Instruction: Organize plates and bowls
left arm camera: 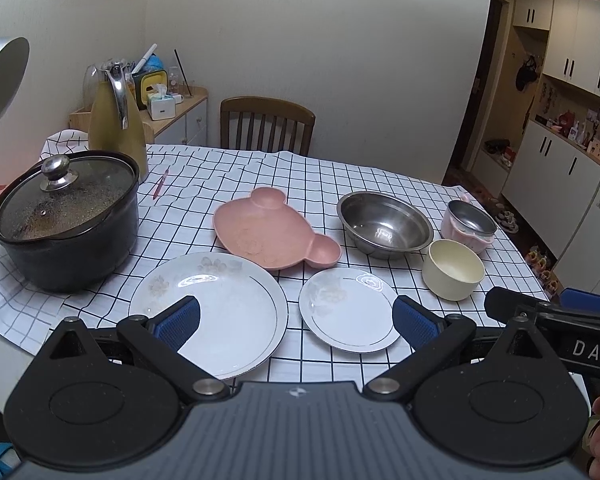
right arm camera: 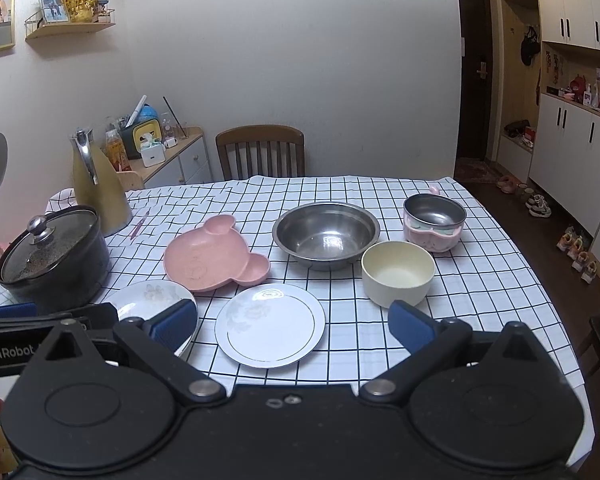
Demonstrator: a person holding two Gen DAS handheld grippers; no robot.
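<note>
While both grippers hang back over the near edge of the table, nothing is held: the left gripper [left arm camera: 296, 322] has its blue ribbed pads spread wide apart, framing the gap between the large white plate [left arm camera: 216, 312] and the small white plate [left arm camera: 350, 310], and the right gripper [right arm camera: 294, 326] stands just as wide, its jaws bracketing the small plate from above without touching it. That spread likely reads as a ready stance before a first pick, since every dish lies separate on the checked cloth [right arm camera: 480, 280]. Both white plates are glossy, thin-rimmed and faintly flowered. Behind them sits a matte pink bear-shaped plate [left arm camera: 270, 236], then a shiny steel bowl [left arm camera: 384, 224], a cream straight-walled bowl [left arm camera: 452, 268] just beside it, and a pink steel-lined bowl [left arm camera: 470, 224]. A lidded black pot [left arm camera: 66, 220] stands well off left.
</note>
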